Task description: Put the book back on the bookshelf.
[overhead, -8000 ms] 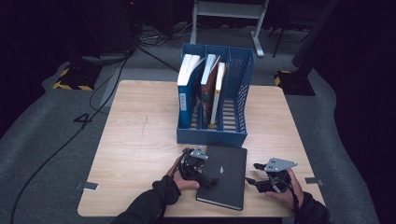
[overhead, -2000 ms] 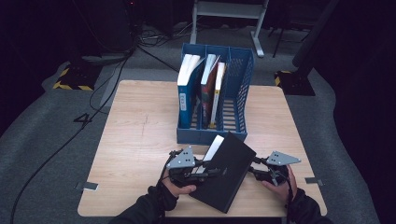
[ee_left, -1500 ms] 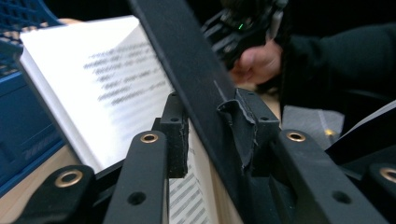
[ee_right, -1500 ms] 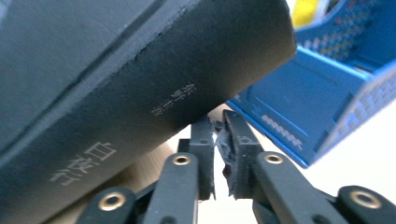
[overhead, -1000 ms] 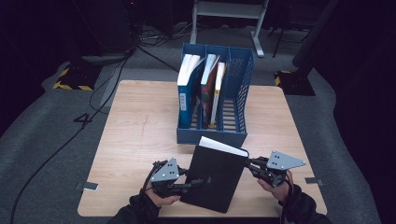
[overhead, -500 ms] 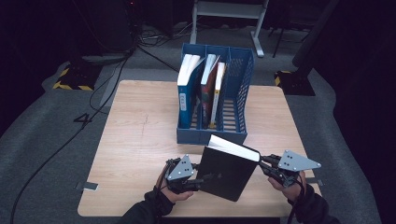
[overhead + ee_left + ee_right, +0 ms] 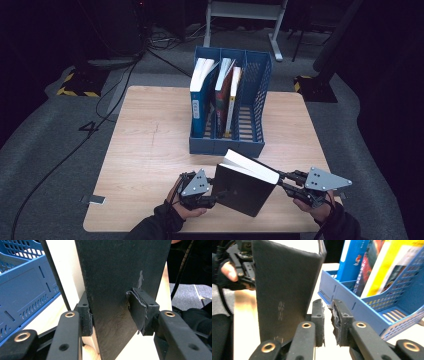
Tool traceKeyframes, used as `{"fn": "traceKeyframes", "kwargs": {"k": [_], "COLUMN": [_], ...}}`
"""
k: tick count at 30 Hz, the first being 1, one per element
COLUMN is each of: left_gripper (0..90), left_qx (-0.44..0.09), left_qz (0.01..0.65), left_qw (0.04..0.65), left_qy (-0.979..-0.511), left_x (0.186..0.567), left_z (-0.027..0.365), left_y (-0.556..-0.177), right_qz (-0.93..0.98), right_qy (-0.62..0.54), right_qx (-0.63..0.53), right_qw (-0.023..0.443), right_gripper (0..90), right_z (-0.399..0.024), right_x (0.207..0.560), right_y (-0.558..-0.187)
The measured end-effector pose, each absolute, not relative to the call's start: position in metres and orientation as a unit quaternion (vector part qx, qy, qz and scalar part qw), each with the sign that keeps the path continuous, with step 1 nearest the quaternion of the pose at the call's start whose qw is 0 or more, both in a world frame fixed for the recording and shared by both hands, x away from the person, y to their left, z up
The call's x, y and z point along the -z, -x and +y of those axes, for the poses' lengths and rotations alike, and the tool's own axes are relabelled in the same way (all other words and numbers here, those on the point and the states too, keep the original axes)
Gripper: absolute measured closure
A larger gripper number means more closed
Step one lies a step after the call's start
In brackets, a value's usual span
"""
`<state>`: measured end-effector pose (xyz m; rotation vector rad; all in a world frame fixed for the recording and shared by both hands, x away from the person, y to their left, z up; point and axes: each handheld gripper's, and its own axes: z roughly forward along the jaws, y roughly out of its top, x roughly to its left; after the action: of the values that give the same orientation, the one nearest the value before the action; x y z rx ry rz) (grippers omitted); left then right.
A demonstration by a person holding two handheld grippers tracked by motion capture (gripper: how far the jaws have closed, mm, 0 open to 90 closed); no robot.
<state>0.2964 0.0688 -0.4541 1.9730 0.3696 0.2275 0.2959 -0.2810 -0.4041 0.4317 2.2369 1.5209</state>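
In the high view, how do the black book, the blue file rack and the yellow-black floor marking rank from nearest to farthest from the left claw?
1. Black book: held upright in the left claw.
2. Blue file rack: behind it, mid-table.
3. Yellow-black floor marking: on the floor, far left.

black book (image 7: 244, 189), blue file rack (image 7: 250, 142), pale wood table (image 7: 145, 150)

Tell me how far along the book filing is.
Done: the black book is raised, tilted over the table. In hand: the left gripper clamps its covers, jaws having just eased open slightly; the right gripper sits beside its edge, jaws just opening, nothing between them. Left: probably carrying it to the blue file rack and slotting it into the free right compartment.
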Motion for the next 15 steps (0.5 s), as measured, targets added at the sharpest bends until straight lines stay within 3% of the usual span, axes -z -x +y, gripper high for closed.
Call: {"fn": "traceKeyframes", "kwargs": {"k": [2, 8, 15], "left_gripper": [56.8, 59.7, 60.2], "left_qx": [-0.092, -0.088, -0.088], "left_qz": [0.154, 0.135, 0.135], "left_qw": [0.531, 0.519, 0.519], "left_qy": [-0.828, -0.84, -0.839], "left_x": [0.454, 0.452, 0.453], "left_z": [0.07, 0.072, 0.072], "left_y": [-0.296, -0.294, -0.294], "right_qz": [0.802, 0.827, 0.838], "right_qy": [-0.15, -0.139, -0.127], "right_qx": [-0.544, -0.518, -0.512], "right_qw": [0.196, 0.168, 0.141], "right_gripper": [76.2, 57.0, 46.5], "right_z": [-0.281, -0.288, -0.295], "right_x": [0.405, 0.409, 0.414], "right_y": [-0.295, -0.295, -0.29]}}
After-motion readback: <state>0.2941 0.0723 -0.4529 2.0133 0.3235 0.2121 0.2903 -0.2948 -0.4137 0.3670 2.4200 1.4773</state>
